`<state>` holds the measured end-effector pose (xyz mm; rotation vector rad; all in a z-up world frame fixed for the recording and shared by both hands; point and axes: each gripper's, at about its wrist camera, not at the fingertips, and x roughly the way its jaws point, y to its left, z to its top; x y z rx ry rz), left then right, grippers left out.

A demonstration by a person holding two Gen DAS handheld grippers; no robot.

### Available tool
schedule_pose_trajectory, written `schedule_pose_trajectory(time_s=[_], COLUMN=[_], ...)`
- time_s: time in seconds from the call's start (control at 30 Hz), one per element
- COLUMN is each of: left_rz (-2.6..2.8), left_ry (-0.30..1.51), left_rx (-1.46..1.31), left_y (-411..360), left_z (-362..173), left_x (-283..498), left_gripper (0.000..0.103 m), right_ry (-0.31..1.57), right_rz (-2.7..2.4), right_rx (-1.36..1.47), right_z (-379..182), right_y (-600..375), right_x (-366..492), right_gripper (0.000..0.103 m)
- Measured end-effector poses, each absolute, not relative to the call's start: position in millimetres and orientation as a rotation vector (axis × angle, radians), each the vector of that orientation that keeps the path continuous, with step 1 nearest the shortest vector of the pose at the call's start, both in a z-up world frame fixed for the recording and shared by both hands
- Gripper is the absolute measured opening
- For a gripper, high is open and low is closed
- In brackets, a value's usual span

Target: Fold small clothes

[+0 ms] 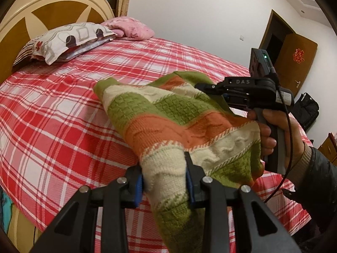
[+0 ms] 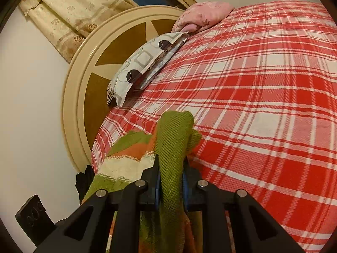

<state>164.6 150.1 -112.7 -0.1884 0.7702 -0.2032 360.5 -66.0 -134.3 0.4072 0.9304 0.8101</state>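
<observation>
A small knitted sweater (image 1: 168, 113) with green, orange and cream stripes hangs spread between my two grippers above the red plaid bed (image 1: 63, 109). My left gripper (image 1: 164, 168) is shut on a cream-striped part of it. In the left wrist view, my right gripper (image 1: 202, 86) comes in from the right, held by a person's hand (image 1: 271, 132), and grips the sweater's far green edge. In the right wrist view my right gripper (image 2: 170, 168) is shut on a bunched green ribbed edge (image 2: 174, 139); the striped body (image 2: 124, 160) droops to the left.
The bed's plaid sheet (image 2: 263, 84) spreads ahead. A patterned pillow (image 1: 67, 40) and a pink cloth (image 1: 130, 28) lie by the round headboard (image 1: 42, 8). A wooden door (image 1: 294, 57) and a dark bag (image 1: 307, 107) are at the right. Curtains (image 2: 69, 8) hang behind the headboard.
</observation>
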Motion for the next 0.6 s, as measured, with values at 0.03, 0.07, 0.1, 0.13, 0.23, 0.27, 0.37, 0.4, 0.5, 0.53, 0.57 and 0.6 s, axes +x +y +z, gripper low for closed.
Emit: schedule_pose_trajectory(time_s=[0.03,0.07,0.1,0.13,0.23,0.27,0.37,0.4,0.5,0.53,0.57,0.6], left_rz=[-0.201,-0.199,-0.199,-0.198,-0.192,-0.19,-0.189,-0.188,-0.186,-0.185,-0.186,-0.186], left_ry=[0.771,0.771,0.771,0.771,0.767,0.767,0.776,0.779,0.782,0.781,0.78,0.779], left_rx=[-0.193,-0.195,-0.199,-0.202,-0.205,-0.204,-0.211,-0.213,-0.221,-0.223,-0.23,-0.234], left_y=[151.8,153.0,154.7,155.7,158.5,158.9,161.3,161.7,163.7,164.3,165.5,166.8], left_z=[-113.0,-113.1,-113.1,-112.9,-112.5,-112.8,-116.3,-117.0,-117.5,-117.1,-116.4,-115.6], left_x=[164.0,163.4,163.3,162.2,160.0,159.4,159.3,159.0,157.9,157.6,157.5,157.4], left_gripper=[0.033,0.033,0.033,0.033,0.033,0.033,0.033,0.033,0.033,0.033,0.033,0.033], right_ry=[0.933,0.935,0.937,0.939,0.94,0.942,0.952,0.958,0.97,0.974,0.975,0.976], right_rz=[0.813,0.815,0.817,0.82,0.825,0.825,0.822,0.82,0.821,0.822,0.824,0.827], right_rx=[0.405,0.401,0.399,0.396,0.393,0.39,0.382,0.379,0.361,0.354,0.348,0.343], right_z=[-134.8,-135.0,-135.0,-135.1,-135.1,-135.4,-137.1,-138.4,-139.9,-139.7,-138.8,-137.5], right_y=[-63.3,-60.4,-58.3,-55.6,-50.4,-48.5,-44.1,-42.5,-37.2,-35.0,-33.0,-30.6], right_x=[361.1,361.6,361.8,361.9,362.4,362.8,363.8,364.5,366.3,367.0,367.7,368.2], right_gripper=[0.016,0.016,0.016,0.016,0.016,0.016,0.016,0.016,0.016,0.016,0.016,0.016])
